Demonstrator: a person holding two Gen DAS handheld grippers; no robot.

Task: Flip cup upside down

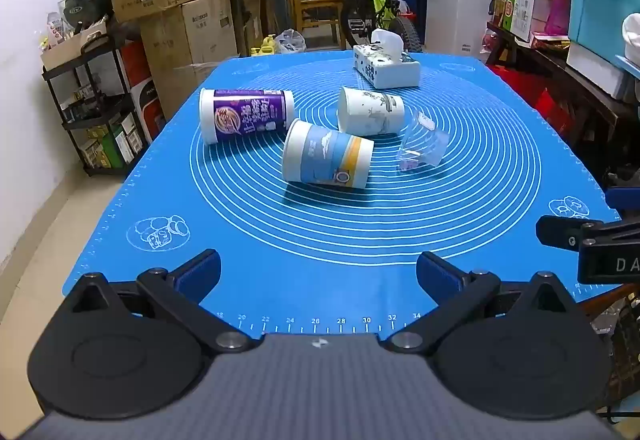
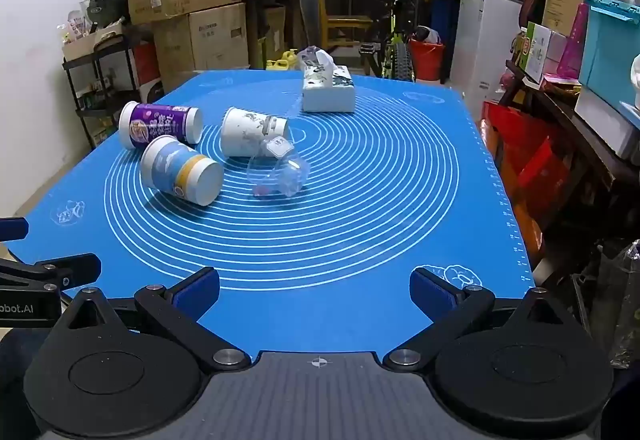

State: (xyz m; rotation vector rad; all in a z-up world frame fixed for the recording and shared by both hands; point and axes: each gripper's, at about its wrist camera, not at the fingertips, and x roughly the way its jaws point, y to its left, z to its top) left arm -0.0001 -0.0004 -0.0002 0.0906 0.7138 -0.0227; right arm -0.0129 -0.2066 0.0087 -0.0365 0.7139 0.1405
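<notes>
Both pairs of jaws stand wide apart with nothing between them: the left gripper (image 1: 318, 272) and the right gripper (image 2: 314, 290) hang over the near edge of the blue mat (image 1: 320, 240) that covers the table, well short of every cup. Four cups lie on their sides ahead of the jaws, clustered near the middle of the mat's white rings. From the left jaws, the blue-and-white cup (image 1: 326, 160) lies nearest, almost straight ahead, with its wide mouth turned left. Just beyond it and to the left lies the purple cup (image 1: 246, 116), close beside the blue-and-white one. Beyond and slightly right lies the white patterned cup (image 1: 370, 111), and just right of that the clear plastic cup (image 1: 422, 146), hard to make out against the mat. From the right jaws, the whole cluster sits ahead and to the left: the blue-and-white cup (image 2: 182, 170) is nearest, the clear plastic cup (image 2: 280, 170) lies closer to straight ahead, overlapping the white patterned cup (image 2: 252, 132) behind it, and the purple cup (image 2: 162, 126) is farthest left. A tissue box (image 1: 386, 68) stands upright past the cups, toward the far edge.
</notes>
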